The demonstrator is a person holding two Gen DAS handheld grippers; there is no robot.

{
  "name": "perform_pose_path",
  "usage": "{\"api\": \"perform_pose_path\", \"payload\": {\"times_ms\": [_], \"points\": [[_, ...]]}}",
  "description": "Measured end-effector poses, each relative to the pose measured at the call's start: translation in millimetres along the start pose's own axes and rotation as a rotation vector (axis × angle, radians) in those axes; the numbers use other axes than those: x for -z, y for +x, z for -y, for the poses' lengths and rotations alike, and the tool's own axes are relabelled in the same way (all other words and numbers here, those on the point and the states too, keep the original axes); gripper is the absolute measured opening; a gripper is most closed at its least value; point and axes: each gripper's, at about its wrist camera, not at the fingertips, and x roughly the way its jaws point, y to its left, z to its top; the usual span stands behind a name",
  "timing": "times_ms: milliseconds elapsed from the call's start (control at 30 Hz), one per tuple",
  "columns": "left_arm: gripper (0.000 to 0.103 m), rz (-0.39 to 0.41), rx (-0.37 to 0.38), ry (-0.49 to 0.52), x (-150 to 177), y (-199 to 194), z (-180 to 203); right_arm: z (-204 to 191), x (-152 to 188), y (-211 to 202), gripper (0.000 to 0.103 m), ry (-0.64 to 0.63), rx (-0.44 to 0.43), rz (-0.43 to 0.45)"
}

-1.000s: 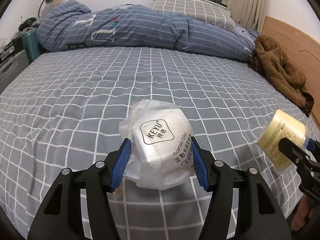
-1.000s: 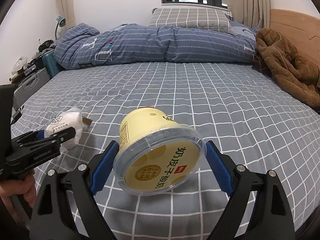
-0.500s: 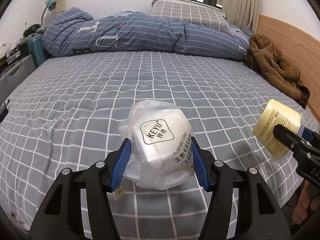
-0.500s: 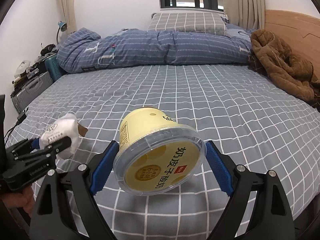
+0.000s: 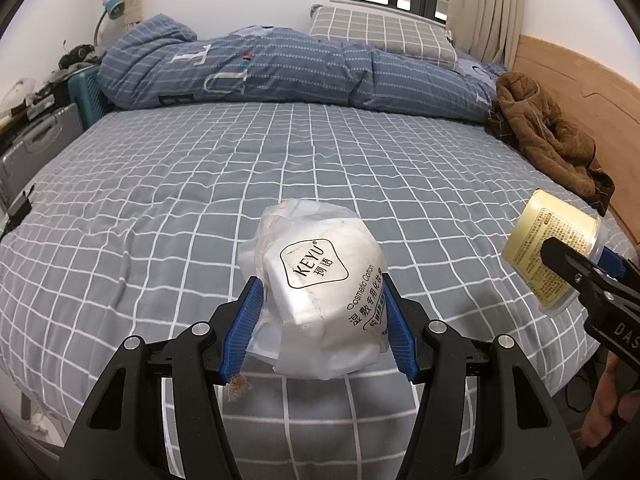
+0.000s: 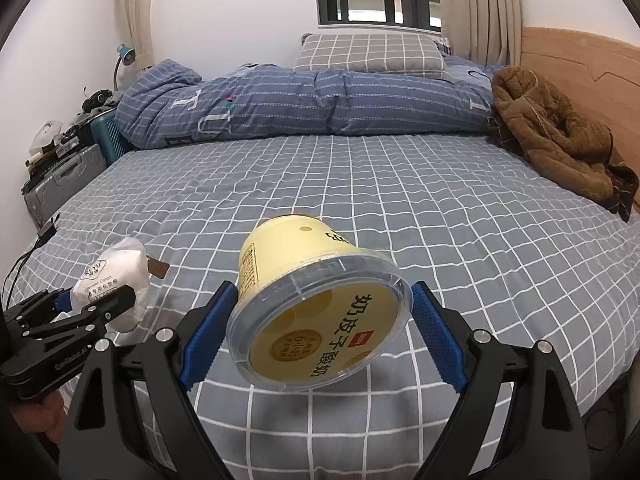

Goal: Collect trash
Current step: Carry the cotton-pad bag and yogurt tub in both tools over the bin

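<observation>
My left gripper (image 5: pixel 320 320) is shut on a crumpled white cotton-pad packet (image 5: pixel 320 284) with black lettering, held above the near edge of the grey checked bed (image 5: pixel 280 168). A scrap of brown fluff clings under its left blue pad. My right gripper (image 6: pixel 318 324) is shut on a pale yellow yogurt tub (image 6: pixel 312 312), lying sideways with its clear lid toward the camera. In the left wrist view the yogurt tub (image 5: pixel 552 256) shows at the right edge; in the right wrist view the packet (image 6: pixel 116 280) shows at the lower left in the left gripper (image 6: pixel 92 304).
A rolled blue quilt (image 5: pixel 280 68) and a checked pillow (image 5: pixel 380 36) lie at the far end of the bed. A brown jacket (image 6: pixel 560 144) sits by the wooden headboard on the right. A suitcase (image 6: pixel 60 184) and cluttered items stand left of the bed.
Both grippers have drawn back from the bed with their loads, so more of the bed and its near edge shows. The grips look unchanged.
</observation>
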Motion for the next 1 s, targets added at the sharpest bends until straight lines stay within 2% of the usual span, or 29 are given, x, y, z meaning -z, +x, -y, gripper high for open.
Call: {"api": "perform_pose_path", "payload": {"times_ms": [667,1000], "points": [[0.057,0.012,0.012,0.001,30,-41,6,-11,26,-41,0.084,-0.002,-0.010,0.014],[0.057,0.000,0.014,-0.009,53,-59,5,-9,40,-49,0.084,0.008,-0.008,-0.012]]}}
